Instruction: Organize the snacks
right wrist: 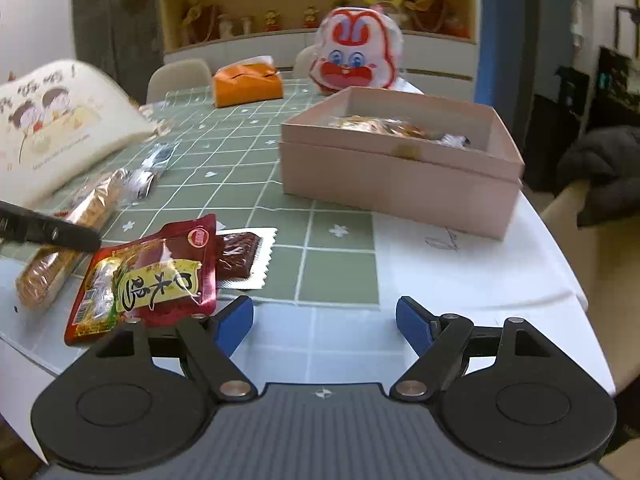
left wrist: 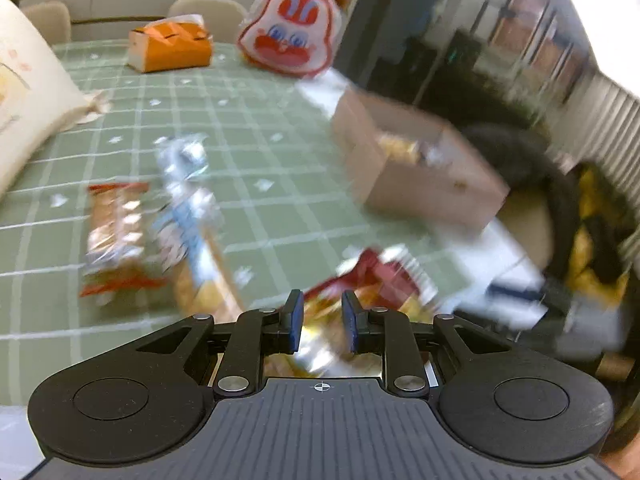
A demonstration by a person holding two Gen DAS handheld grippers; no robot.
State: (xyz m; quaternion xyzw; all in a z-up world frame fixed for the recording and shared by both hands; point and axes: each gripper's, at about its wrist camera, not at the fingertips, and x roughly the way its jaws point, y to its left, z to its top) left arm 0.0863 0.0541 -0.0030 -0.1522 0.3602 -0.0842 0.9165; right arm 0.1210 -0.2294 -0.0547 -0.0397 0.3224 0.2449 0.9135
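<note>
Both the left gripper [left wrist: 322, 320] and the right gripper [right wrist: 324, 322] have a ribbed grey body with a small crosshair mark, 2 round black discs at the sides, black link arms on silver rivets, and blue pads [right wrist: 236, 322] on the fingers.

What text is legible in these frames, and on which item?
"口水鸡", as best it reads: yellow label of the red foil snack packet.
Round red logo on that packet: too small.
Red characters and a small line on the cream cartoon-printed bag: blurred.
Left wrist view: all blurred.
</note>
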